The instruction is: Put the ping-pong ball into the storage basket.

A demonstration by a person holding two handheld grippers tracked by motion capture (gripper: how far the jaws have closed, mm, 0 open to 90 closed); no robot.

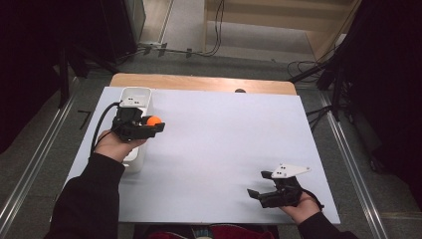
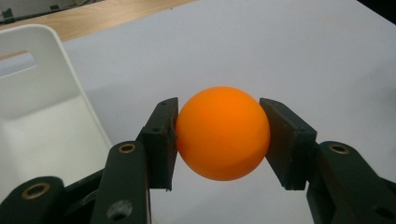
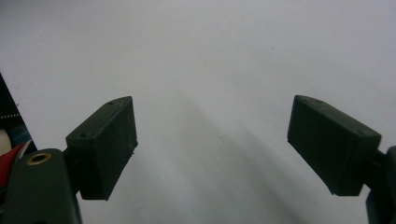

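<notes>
— While the left claw [image 2: 219, 140] clamps the ball [image 2: 222, 133] mid-frame, can any writing be read?
— No, ball, bin [image 2: 42, 116] at left and desk [image 2: 280, 51] bear no legible mark.
— And the right claw [image 3: 212, 144]?
— Jaws wide apart over bare desk, lower right in the high view.

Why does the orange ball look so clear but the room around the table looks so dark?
Left gripper view: the round orange plastic ball sits close to the camera, evenly lit, sharp-edged. High view: light falls on the white table sheet, while the surrounding floor and corners stay dim. Right gripper view: soft shadows on the sheet.
</notes>
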